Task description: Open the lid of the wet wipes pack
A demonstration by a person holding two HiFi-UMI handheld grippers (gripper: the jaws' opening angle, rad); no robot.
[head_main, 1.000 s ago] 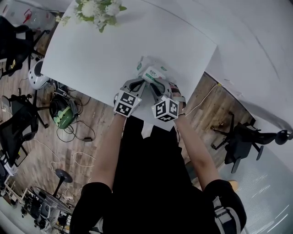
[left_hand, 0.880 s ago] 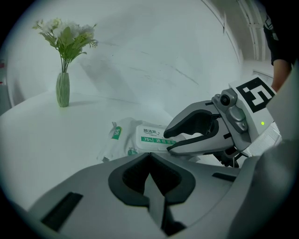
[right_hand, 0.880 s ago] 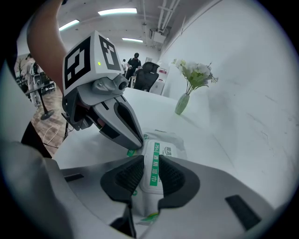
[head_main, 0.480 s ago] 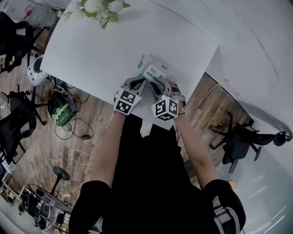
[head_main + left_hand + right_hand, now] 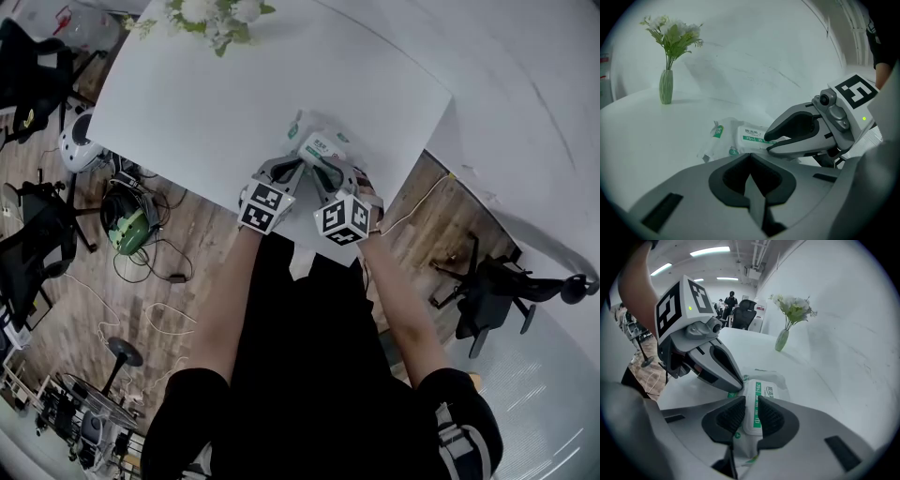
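Item, as we record it: one wet wipes pack (image 5: 317, 145), soft white film with green print. It lies flat and face up on the white tabletop (image 5: 206, 103), close to the near edge and directly under the tips of both tools. Its long axis runs roughly along the line the right tool (image 5: 751, 405) points and across the line of the left tool (image 5: 749, 161). One crimped end points away from the right tool and shows at the far left as seen from the left tool. The lid (image 5: 761, 391), a rigid white flap with a green stripe, sits on the upper face, lengthways with the pack; we judge it not yet lifted, since it lies flush. Left tool: clenched, jaws together with nothing seen between them, tip set down at the pack's edge just beside the lid. We take this as a hold-down, so that the light pack does not rise with the flap. Right tool: released, jaws slightly apart and just now narrowing, with the lid's near end showing in the gap beneath them. We cannot see either pad pressing on it. We read that placement as a line-up on the flap's free edge, steeply from above, so that a pinch could peel it upward. Also present: a green vase of white flowers (image 5: 666, 86), well beyond the pack towards the tabletop's far side, not involved.
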